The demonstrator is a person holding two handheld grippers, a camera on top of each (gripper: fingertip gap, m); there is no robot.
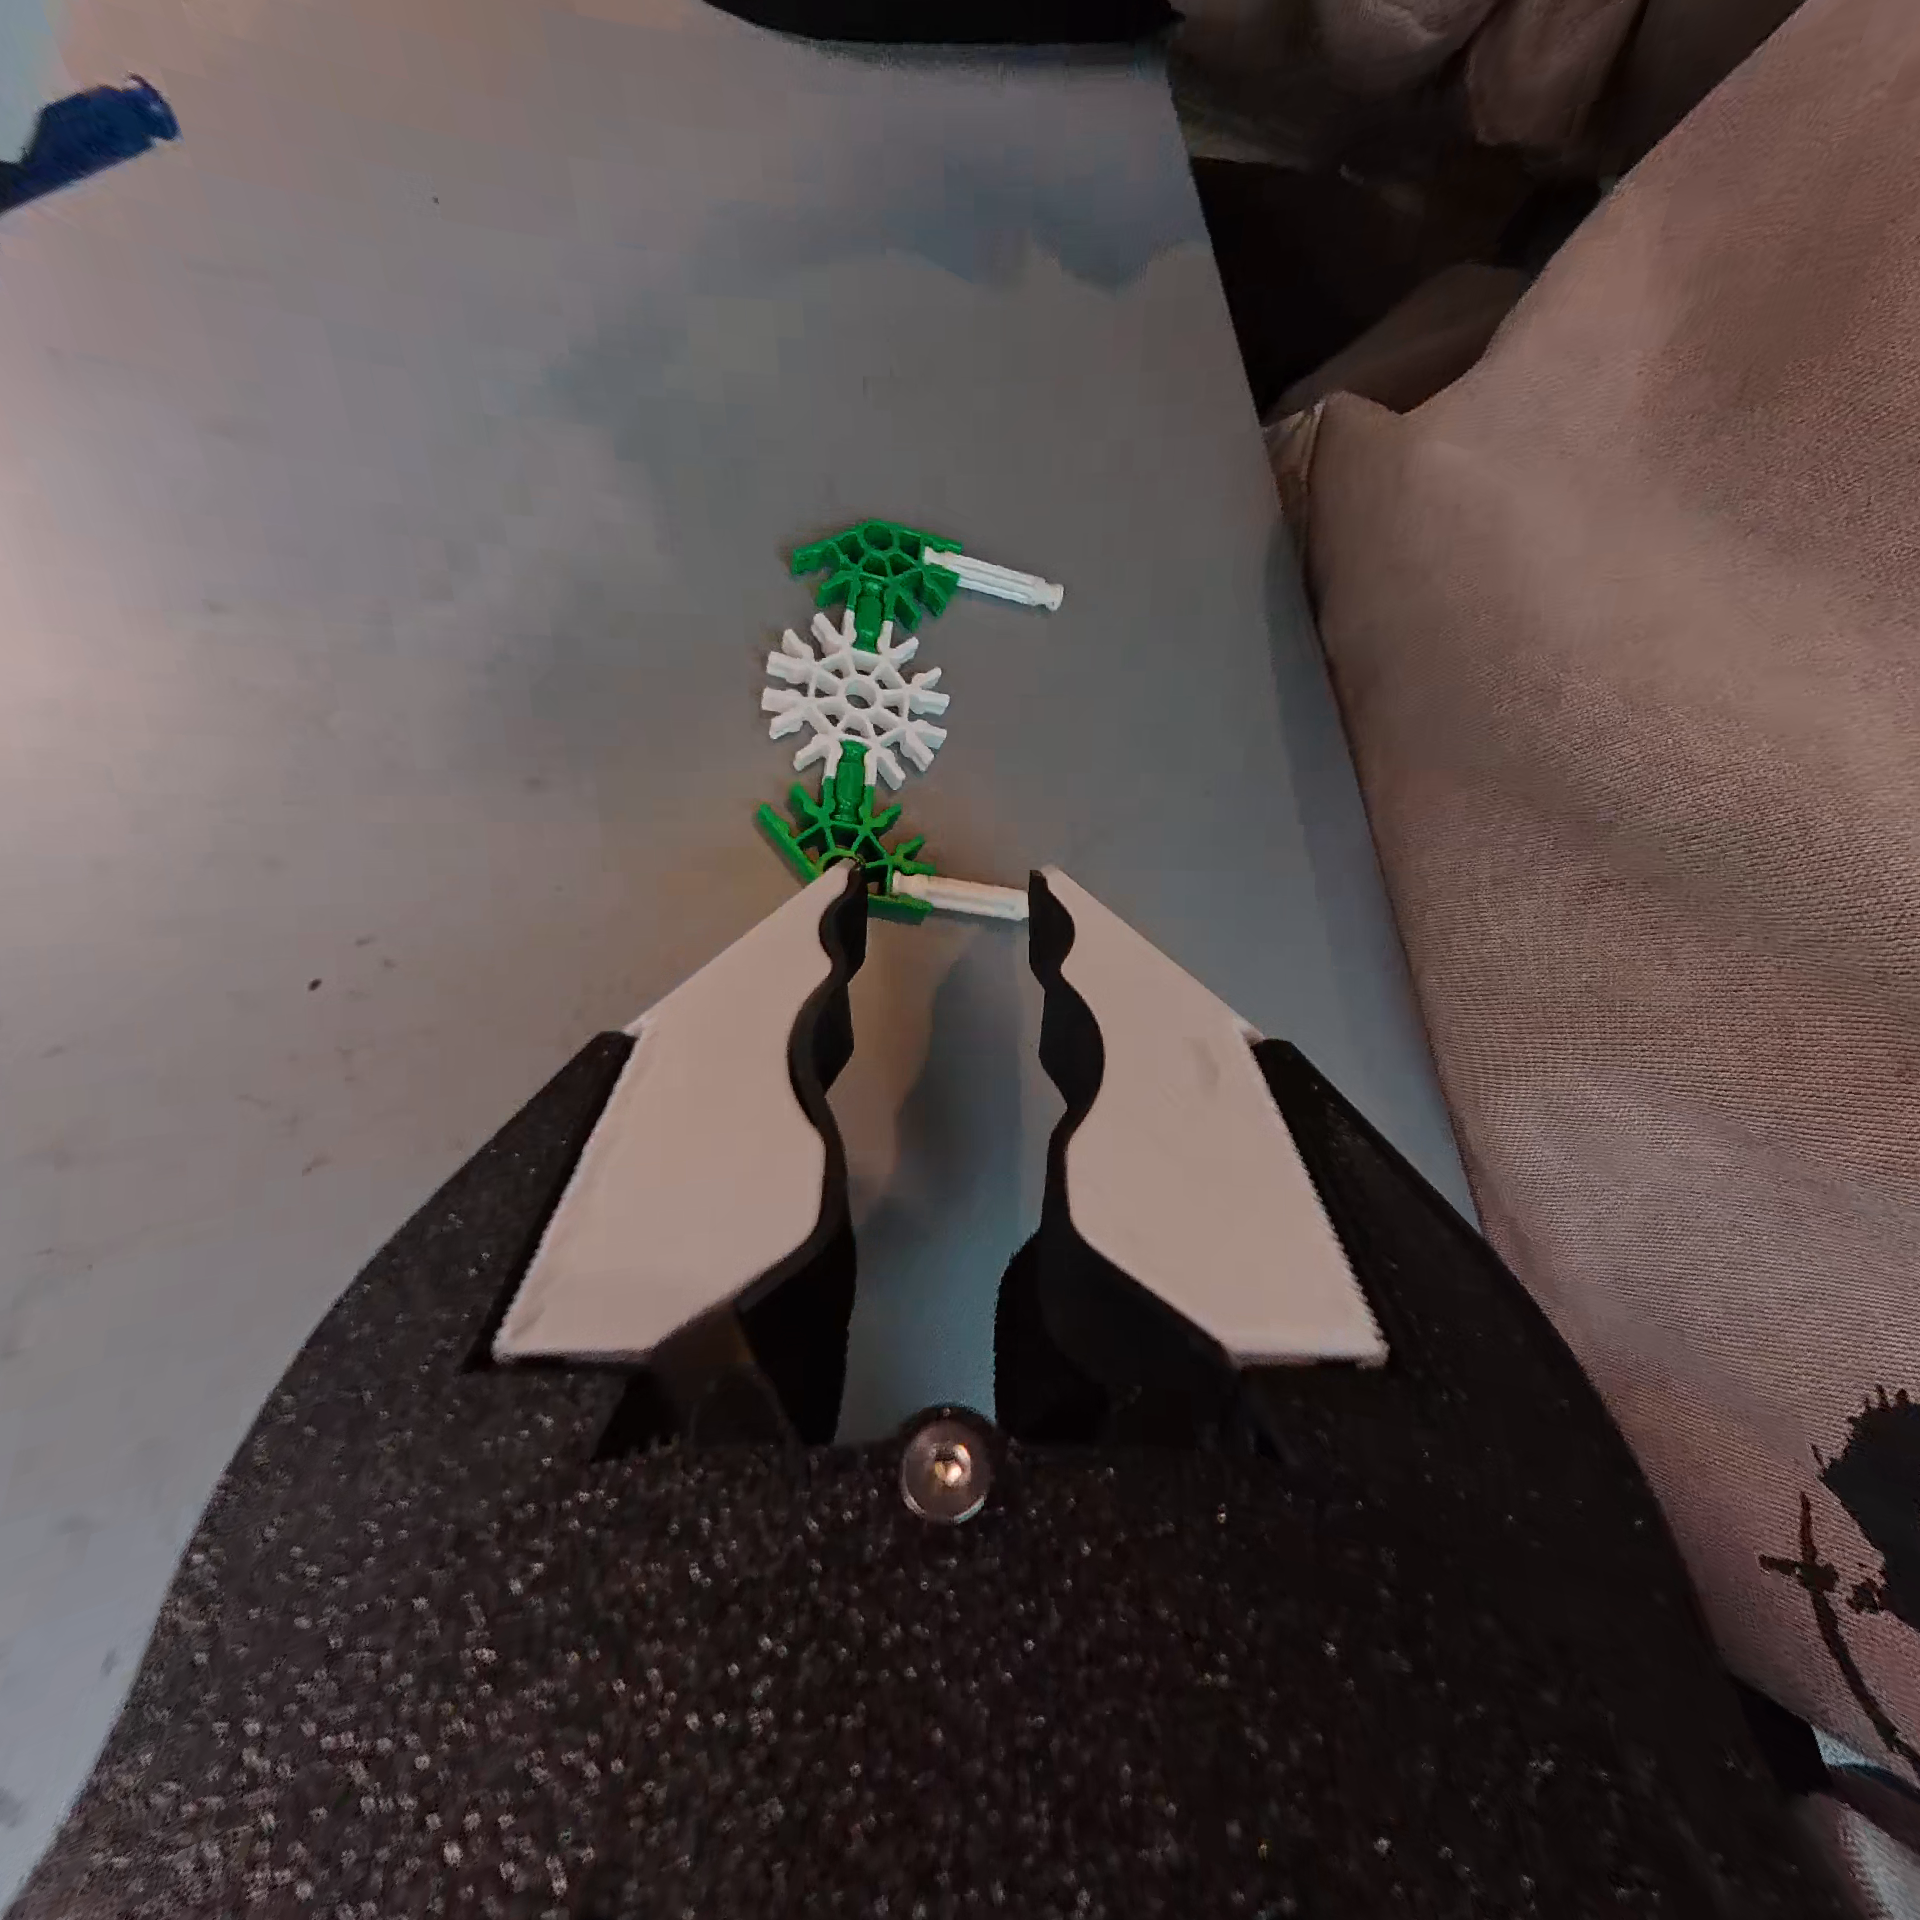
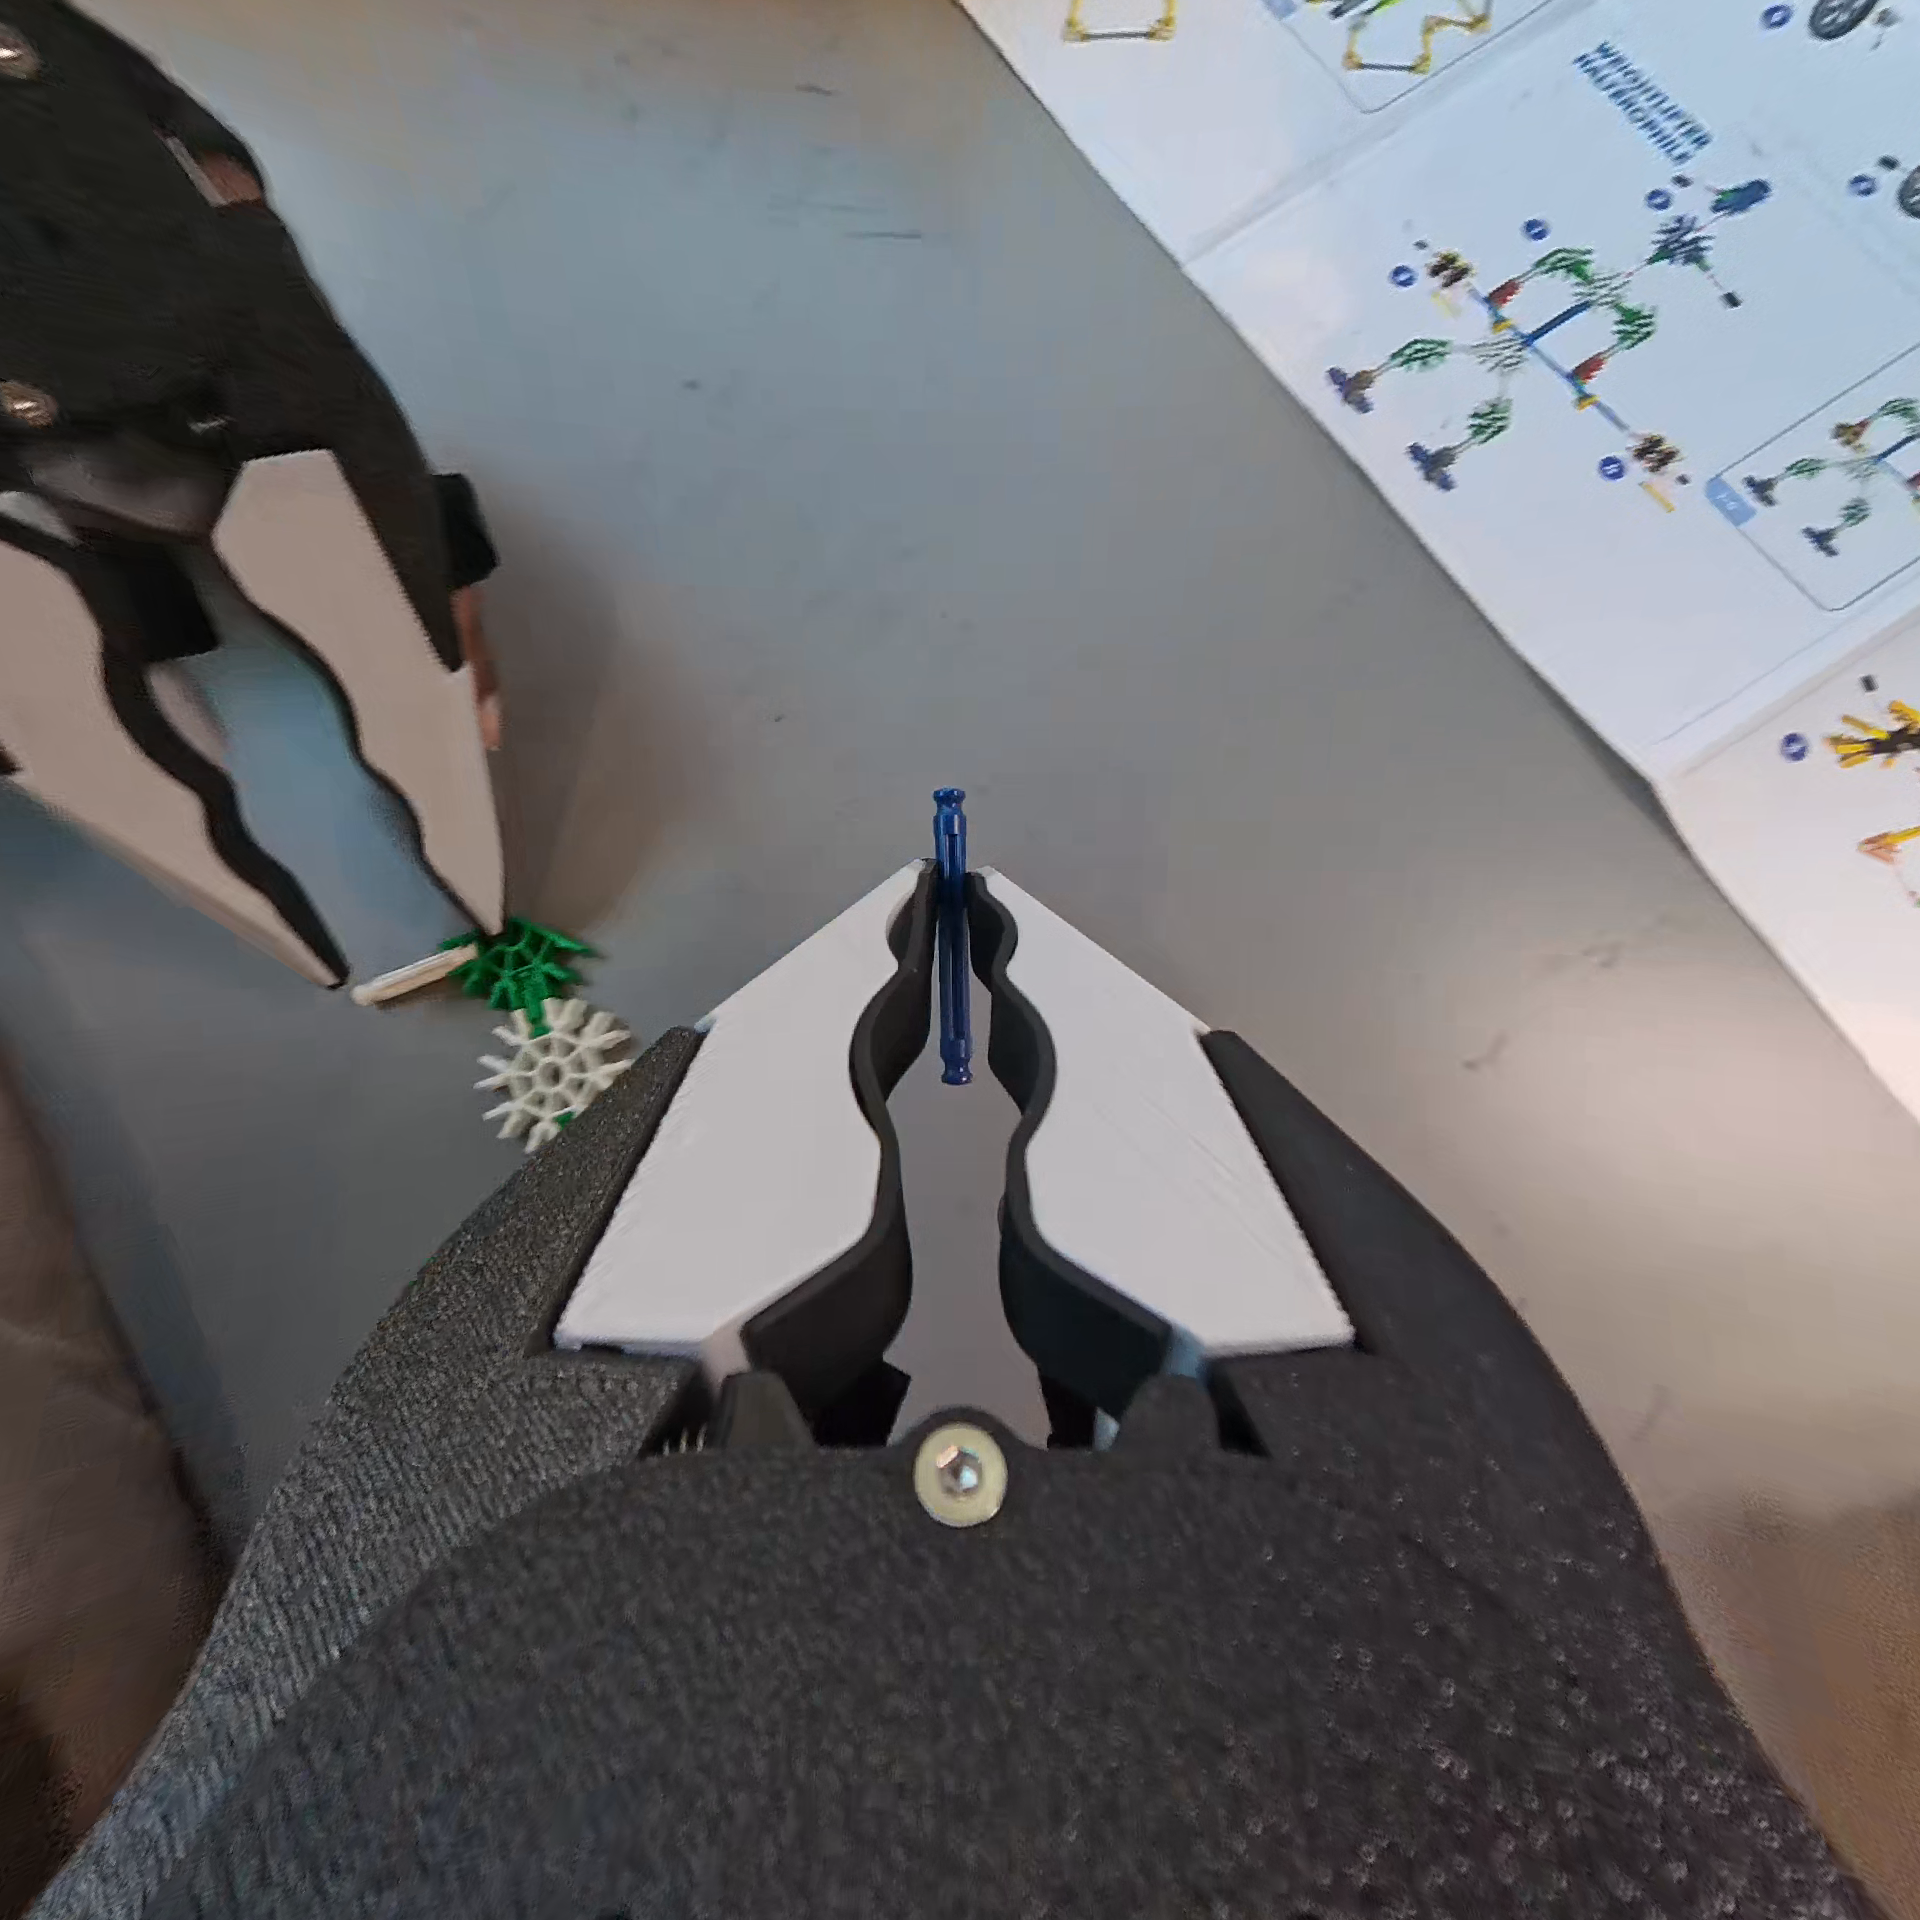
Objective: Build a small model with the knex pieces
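A flat toy assembly lies on the grey table [image 1: 416, 520]: a white snowflake connector [image 1: 855, 701] joined by short green rods to a far green connector [image 1: 873, 571] and a near green connector [image 1: 831, 842], each bearing a white rod. My left gripper [image 1: 945, 883] is closed across the near end, one fingertip on the green connector, the other on the tip of its white rod [image 1: 971, 896]. The right wrist view shows the same hold by the left gripper [image 2: 416, 956]. My right gripper [image 2: 950, 873] is shut on a thin blue rod [image 2: 950, 935], which points forward above the table.
A pinkish cushion [image 1: 1610, 727] borders the table's right edge in the left wrist view. A printed instruction sheet [image 2: 1558, 312] lies at the far right in the right wrist view. A dark blue object [image 1: 94, 135] sits at the far left. The grippers' ends are close to 15 cm from one another.
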